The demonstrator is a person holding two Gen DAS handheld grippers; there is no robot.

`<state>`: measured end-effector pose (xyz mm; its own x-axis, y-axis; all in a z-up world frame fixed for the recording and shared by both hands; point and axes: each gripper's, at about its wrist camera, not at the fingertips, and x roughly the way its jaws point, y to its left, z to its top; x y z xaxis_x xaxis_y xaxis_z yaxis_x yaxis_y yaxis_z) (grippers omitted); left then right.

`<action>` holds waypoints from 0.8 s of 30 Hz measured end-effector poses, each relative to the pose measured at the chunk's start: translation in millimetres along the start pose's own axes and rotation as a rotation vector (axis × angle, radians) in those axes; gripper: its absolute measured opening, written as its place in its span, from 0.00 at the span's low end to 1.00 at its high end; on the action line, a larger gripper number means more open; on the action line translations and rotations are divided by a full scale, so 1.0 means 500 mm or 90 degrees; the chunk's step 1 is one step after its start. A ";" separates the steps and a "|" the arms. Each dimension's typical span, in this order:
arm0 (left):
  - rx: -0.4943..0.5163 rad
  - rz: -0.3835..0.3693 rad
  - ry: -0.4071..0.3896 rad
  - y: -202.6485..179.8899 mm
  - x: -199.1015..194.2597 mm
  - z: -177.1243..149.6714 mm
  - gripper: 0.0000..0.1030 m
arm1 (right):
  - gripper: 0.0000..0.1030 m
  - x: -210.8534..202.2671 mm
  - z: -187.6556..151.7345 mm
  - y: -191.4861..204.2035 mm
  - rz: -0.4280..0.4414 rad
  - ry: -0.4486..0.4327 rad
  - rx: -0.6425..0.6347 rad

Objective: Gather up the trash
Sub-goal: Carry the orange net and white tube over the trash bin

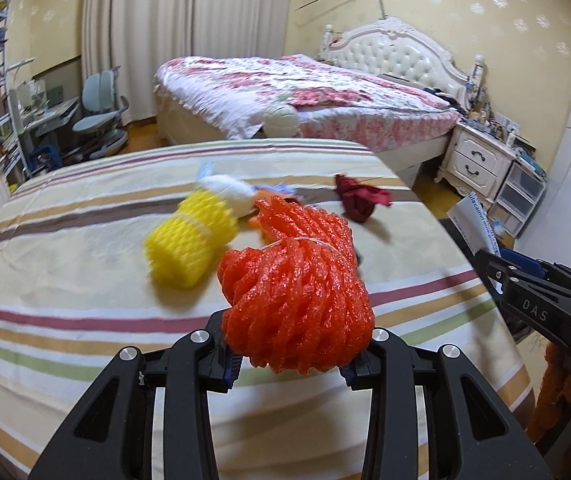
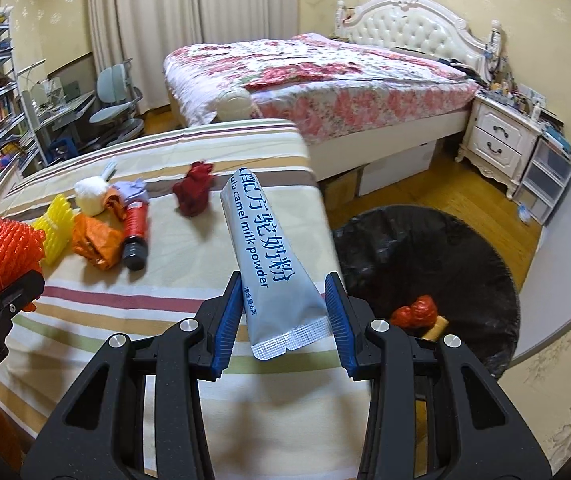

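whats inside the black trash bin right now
In the black trash bin, lined with a dark bag, lie a crumpled red wrapper and a small tan piece beside it. The right gripper's fingers cover its near-left part, so anything there is hidden.

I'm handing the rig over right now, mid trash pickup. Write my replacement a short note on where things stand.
Left hand-held gripper: shut on the red foam net, lifted off the striped bed.
Right hand-held gripper: shut on the milk powder sachet, by the bed edge near the black-lined trash bin.
Done: a red crumpled wrapper and some other scrap are already in the bin.
Left: drop both held pieces in. On the bed remain the yellow foam net, orange wrapper, red bottle, white ball, purple scrap and dark red wad.
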<state>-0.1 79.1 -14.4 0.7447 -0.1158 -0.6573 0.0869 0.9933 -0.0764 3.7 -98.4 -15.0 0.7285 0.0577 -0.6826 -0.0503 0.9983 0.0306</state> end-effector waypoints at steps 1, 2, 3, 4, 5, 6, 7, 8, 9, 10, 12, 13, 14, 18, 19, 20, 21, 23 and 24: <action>0.008 -0.006 -0.003 -0.013 0.005 0.005 0.37 | 0.39 0.000 0.001 -0.012 -0.010 -0.002 0.004; 0.016 -0.013 -0.004 -0.029 0.011 0.013 0.37 | 0.39 0.001 0.003 -0.025 -0.022 -0.004 0.009; 0.023 -0.022 -0.004 -0.046 0.017 0.018 0.37 | 0.39 0.002 0.004 -0.039 -0.031 -0.006 0.015; 0.031 -0.030 -0.005 -0.064 0.024 0.025 0.37 | 0.39 0.002 0.005 -0.055 -0.038 -0.007 0.024; 0.039 -0.035 -0.006 -0.079 0.029 0.030 0.37 | 0.39 0.003 0.008 -0.070 -0.044 -0.008 0.032; 0.049 -0.042 -0.008 -0.097 0.035 0.036 0.37 | 0.39 0.004 0.009 -0.086 -0.053 -0.009 0.039; 0.056 -0.047 -0.009 -0.113 0.040 0.041 0.37 | 0.39 0.005 0.010 -0.101 -0.062 -0.011 0.046; 0.065 -0.054 -0.012 -0.135 0.049 0.048 0.37 | 0.39 0.006 0.010 -0.117 -0.071 -0.012 0.052; 0.070 -0.058 -0.012 -0.149 0.055 0.051 0.37 | 0.39 0.007 0.011 -0.133 -0.080 -0.013 0.060; 0.075 -0.065 -0.010 -0.165 0.064 0.056 0.37 | 0.39 0.010 0.010 -0.147 -0.086 -0.013 0.066; 0.086 -0.078 -0.007 -0.200 0.082 0.065 0.37 | 0.39 0.014 0.007 -0.177 -0.097 -0.012 0.081; 0.092 -0.081 -0.007 -0.214 0.089 0.067 0.37 | 0.39 0.018 0.006 -0.191 -0.103 -0.010 0.086; 0.101 -0.084 -0.006 -0.235 0.098 0.071 0.37 | 0.39 0.021 0.005 -0.203 -0.108 -0.009 0.091; 0.117 -0.092 -0.002 -0.290 0.127 0.084 0.37 | 0.39 0.037 0.001 -0.246 -0.120 -0.003 0.110; 0.121 -0.093 -0.001 -0.302 0.134 0.086 0.37 | 0.39 0.040 0.000 -0.256 -0.122 -0.002 0.114; 0.126 -0.092 0.000 -0.316 0.142 0.089 0.37 | 0.39 0.043 0.000 -0.264 -0.124 -0.001 0.117; 0.131 -0.090 0.001 -0.329 0.149 0.091 0.37 | 0.39 0.048 -0.001 -0.270 -0.126 0.001 0.120; 0.141 -0.087 0.004 -0.351 0.164 0.093 0.37 | 0.39 0.055 -0.003 -0.282 -0.130 0.002 0.124; 0.145 -0.086 0.007 -0.363 0.172 0.095 0.37 | 0.39 0.059 -0.002 -0.288 -0.132 0.003 0.126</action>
<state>79.7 -110.9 -21.3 0.7087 -0.2461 -0.6612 0.3329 0.9429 0.0059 31.5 -240.6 -40.3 0.7063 -0.1478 -0.6923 0.2338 0.9718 0.0310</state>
